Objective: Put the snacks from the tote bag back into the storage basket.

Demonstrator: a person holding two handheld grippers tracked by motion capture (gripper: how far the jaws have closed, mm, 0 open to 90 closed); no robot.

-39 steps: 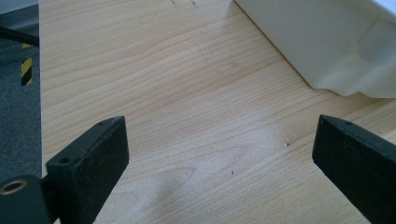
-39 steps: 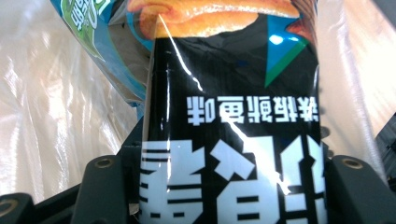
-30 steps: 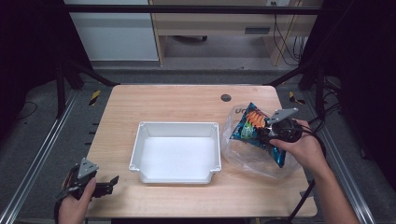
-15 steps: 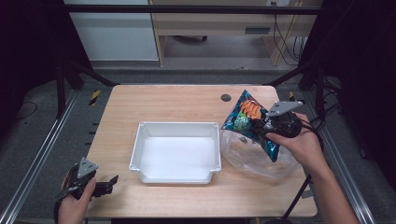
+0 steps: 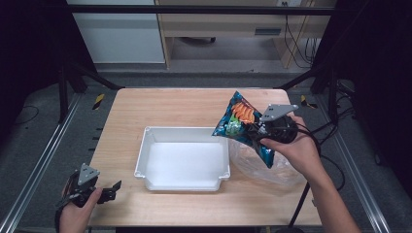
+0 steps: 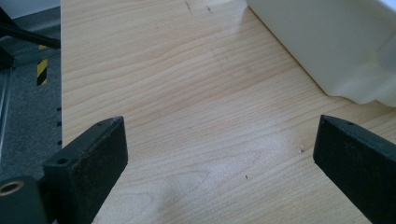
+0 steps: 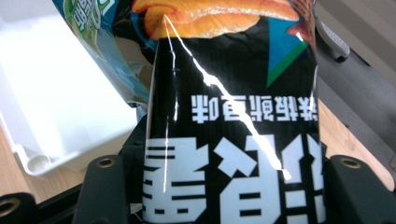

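Observation:
A snack bag, dark blue and black with orange chips printed on it, hangs tilted above the table's right side. My right gripper is shut on the bag's lower part. In the right gripper view the bag stands between the two jaws, and my right gripper pinches it. One corner of the bag reaches over the right rim of the white tray. At the front left corner of the table my left gripper is open and holds nothing. In its own view the left gripper shows bare wood between its jaws.
A crumpled clear plastic bag lies on the table under my right hand. The tray's wall stands ahead of the left gripper. The tray's inside lies left of the held bag. Black frame rails run along both table sides.
The right hand has lifted the snack bag up out of the clear plastic bag and carried it left, toward the tray. The left gripper has stayed in place.

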